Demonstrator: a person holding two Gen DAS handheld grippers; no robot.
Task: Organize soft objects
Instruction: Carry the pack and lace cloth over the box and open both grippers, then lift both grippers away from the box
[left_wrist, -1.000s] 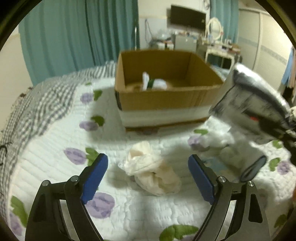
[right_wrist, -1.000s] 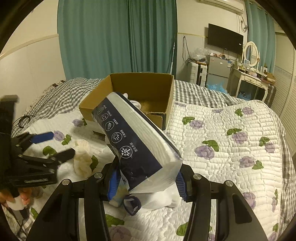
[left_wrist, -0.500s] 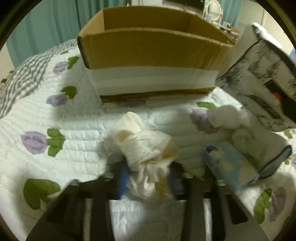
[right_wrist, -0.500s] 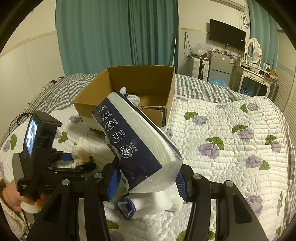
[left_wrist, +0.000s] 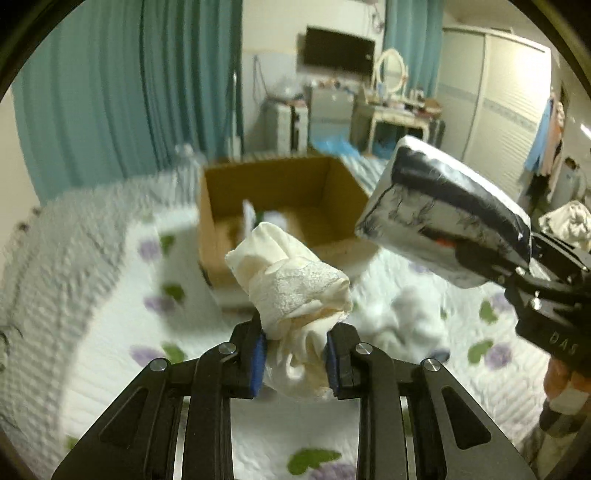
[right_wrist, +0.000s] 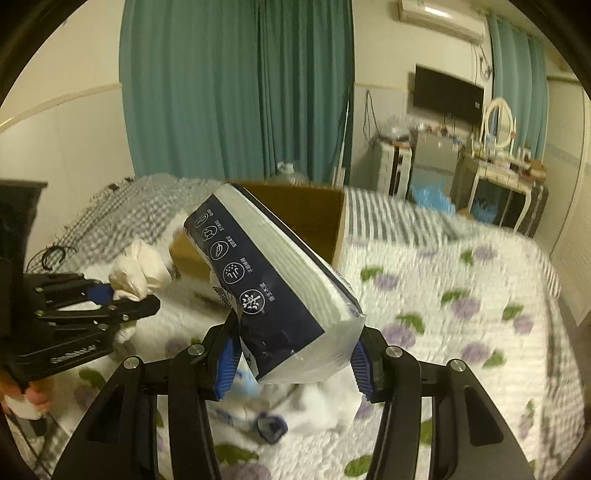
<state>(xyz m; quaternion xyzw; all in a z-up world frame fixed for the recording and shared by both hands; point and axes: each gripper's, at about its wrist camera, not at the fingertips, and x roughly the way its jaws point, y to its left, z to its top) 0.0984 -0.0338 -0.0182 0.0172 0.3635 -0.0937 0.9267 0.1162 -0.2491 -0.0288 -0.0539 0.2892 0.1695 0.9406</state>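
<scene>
My left gripper (left_wrist: 294, 360) is shut on a cream cloth bundle (left_wrist: 291, 284) and holds it above the bed, in front of the open cardboard box (left_wrist: 280, 192). In the right wrist view the same cream cloth bundle (right_wrist: 136, 266) sits in the left gripper (right_wrist: 110, 295) at the left. My right gripper (right_wrist: 291, 363) is shut on a navy-and-white tissue pack (right_wrist: 273, 284), raised near the cardboard box (right_wrist: 314, 218). The tissue pack (left_wrist: 443, 218) shows at the right of the left wrist view. White items lie inside the box.
White socks and soft items (right_wrist: 295, 410) lie on the floral quilt (right_wrist: 461, 295) under the right gripper; they also show in the left wrist view (left_wrist: 410, 321). Teal curtains (right_wrist: 229, 85), a TV and a dresser (right_wrist: 498, 173) stand behind the bed.
My left gripper closed on the cream cloth bundle and lifted it off the quilt toward the box. The right gripper kept its hold on the tissue pack and rose a little.
</scene>
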